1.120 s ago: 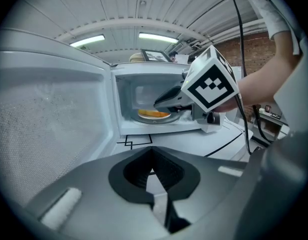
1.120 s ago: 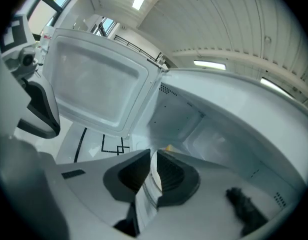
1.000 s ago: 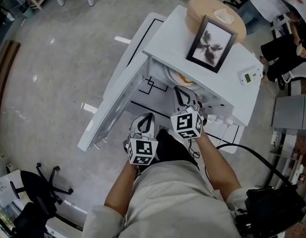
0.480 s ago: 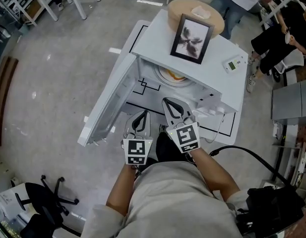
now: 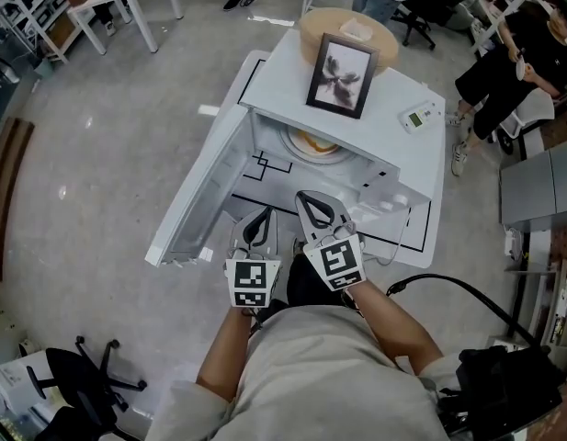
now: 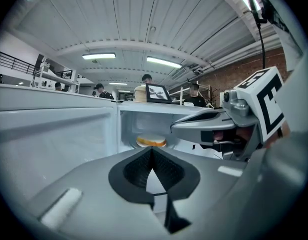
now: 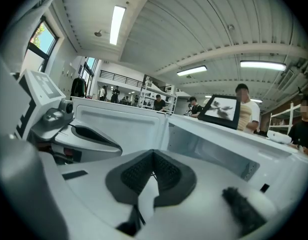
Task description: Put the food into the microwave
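We are judging the main step as done: the food (image 5: 312,142), a pale round piece, is lying inside the microwave (image 5: 393,150), toward the far side of the cavity, with nothing touching it; we are seeing it from the left gripper view too, well beyond the jaws and apart from them. We are holding the left hand-held gripper (image 5: 261,217) on the near side of the opening with its jaws pressed together on nothing. The right hand-held gripper (image 5: 309,205) is just beside it to the right, likewise pressed together and carrying nothing. The door (image 5: 200,200) is standing wide open, swung out to the left, so we are counting its closing as the piece not yet done, if the task is asking for it. A framed picture (image 5: 340,74) and a round wooden box (image 5: 347,28) are sitting on top of the microwave, playing no part.
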`<state>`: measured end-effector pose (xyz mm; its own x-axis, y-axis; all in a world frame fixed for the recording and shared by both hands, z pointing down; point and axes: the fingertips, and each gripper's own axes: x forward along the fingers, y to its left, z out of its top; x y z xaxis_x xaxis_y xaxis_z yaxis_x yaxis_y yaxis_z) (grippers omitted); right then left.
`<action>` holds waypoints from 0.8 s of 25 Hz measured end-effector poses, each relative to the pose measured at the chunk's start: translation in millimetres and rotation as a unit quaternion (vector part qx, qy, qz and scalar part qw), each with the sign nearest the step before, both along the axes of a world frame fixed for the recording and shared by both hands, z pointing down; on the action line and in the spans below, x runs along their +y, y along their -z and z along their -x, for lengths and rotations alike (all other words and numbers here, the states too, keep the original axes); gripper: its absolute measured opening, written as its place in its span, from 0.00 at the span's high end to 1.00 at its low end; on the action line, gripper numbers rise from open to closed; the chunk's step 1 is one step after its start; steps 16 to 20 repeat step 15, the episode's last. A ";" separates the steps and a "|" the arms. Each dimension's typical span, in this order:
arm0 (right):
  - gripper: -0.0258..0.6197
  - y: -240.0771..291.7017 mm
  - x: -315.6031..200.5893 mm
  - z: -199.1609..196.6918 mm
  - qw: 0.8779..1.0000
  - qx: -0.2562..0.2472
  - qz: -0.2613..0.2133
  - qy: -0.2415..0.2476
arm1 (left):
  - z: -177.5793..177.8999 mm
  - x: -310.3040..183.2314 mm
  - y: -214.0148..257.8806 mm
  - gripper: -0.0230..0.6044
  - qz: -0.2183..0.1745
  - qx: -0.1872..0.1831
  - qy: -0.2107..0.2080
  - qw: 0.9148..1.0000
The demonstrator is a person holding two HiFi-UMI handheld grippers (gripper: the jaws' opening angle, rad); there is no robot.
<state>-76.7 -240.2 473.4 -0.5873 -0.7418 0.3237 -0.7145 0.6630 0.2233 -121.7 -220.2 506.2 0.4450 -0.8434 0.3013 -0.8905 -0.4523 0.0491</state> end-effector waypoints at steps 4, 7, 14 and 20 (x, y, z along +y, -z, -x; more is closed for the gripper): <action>0.94 0.4 -0.2 -1.3 1.000 0.005 -0.005 0.002 | -3.0 -1.5 -0.2 0.95 -0.001 0.001 -0.001 1.000; 0.94 1.0 -0.1 -3.2 1.000 0.008 -0.009 0.003 | -3.2 -1.9 -1.1 0.95 0.000 0.003 0.001 1.000; 0.94 6.4 -1.6 -8.1 1.000 0.013 -0.015 0.004 | -7.4 -6.2 4.9 0.95 -0.004 0.009 0.001 1.000; 0.94 7.3 -2.3 -8.9 1.000 0.013 -0.016 0.004 | -8.4 -7.3 6.5 0.95 -0.006 0.010 0.001 1.000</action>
